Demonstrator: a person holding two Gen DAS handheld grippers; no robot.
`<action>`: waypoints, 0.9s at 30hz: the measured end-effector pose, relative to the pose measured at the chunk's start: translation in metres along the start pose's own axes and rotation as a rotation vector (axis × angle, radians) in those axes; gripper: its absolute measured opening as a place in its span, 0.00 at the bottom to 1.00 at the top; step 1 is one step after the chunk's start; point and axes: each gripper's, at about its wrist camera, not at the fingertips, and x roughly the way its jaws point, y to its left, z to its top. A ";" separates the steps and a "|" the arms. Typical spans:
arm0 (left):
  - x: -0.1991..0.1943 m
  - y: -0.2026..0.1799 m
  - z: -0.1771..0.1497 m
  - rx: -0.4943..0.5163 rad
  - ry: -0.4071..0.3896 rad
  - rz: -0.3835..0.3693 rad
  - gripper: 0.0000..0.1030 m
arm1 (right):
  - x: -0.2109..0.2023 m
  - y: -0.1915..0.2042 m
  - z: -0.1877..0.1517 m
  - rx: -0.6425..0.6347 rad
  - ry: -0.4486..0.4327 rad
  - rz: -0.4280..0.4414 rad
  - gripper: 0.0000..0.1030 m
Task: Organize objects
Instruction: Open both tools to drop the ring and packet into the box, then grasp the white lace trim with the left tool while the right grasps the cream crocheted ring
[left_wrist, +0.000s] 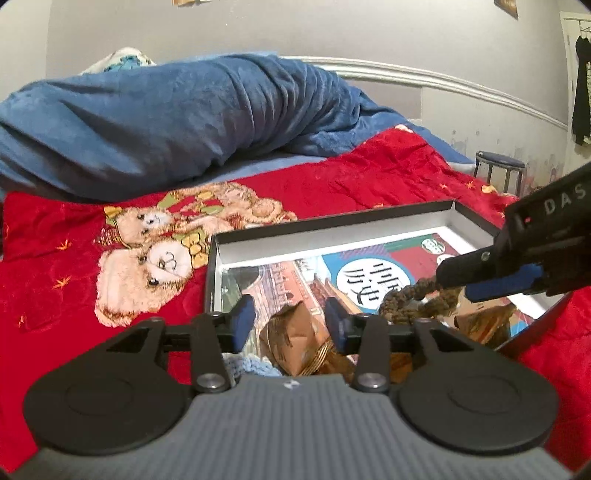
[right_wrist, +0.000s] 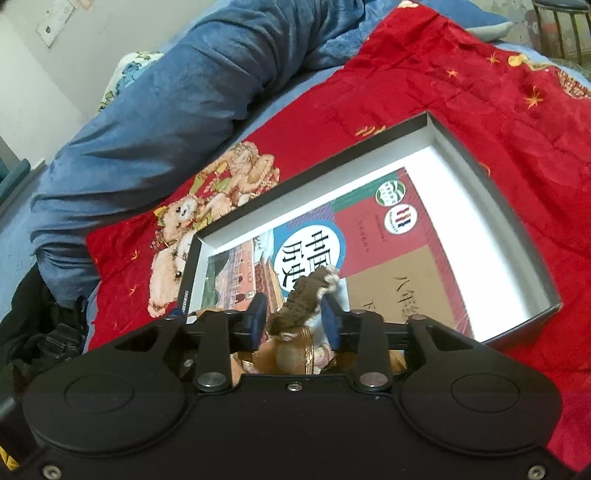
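A bed fills both views, spread with a red quilt (right_wrist: 461, 81) bearing teddy-bear embroidery and a rumpled blue blanket (left_wrist: 177, 122) heaped toward the wall. On the quilt lies a shallow black-walled box lid (right_wrist: 491, 173) with a white interior, and flat on its floor rests a Chinese history textbook (right_wrist: 369, 236). A brown braided cord (right_wrist: 303, 295) dangles over the book, and from the left wrist view the right gripper (left_wrist: 454, 282) appears clamped on its upper end, though its own camera shows the pads with a gap beside the cord, so the hold looks slight. Beneath the cord, at the box lid's near edge, sits a crumpled brown paper packet (left_wrist: 295, 339), framed by the left gripper (left_wrist: 290, 323), whose jaws stand apart and hold nothing. The main risk, as I judge it, is the cord slipping from a thin pinch and landing across the book's cover or outside the lid. Its hanging loops could also snag the packet or the left gripper's fingers, dragging either along. The soft quilt gives the lid little support, so a downward press near its wall could tip it.
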 end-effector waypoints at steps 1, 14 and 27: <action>-0.002 0.000 0.000 0.000 -0.009 -0.001 0.60 | -0.004 -0.002 0.001 0.007 -0.007 0.007 0.41; -0.073 0.019 0.008 -0.013 -0.115 0.040 0.83 | -0.060 -0.003 -0.001 -0.037 -0.042 0.110 0.48; -0.076 0.017 -0.034 -0.064 0.156 0.077 0.85 | -0.041 0.040 -0.060 -0.189 0.166 0.217 0.48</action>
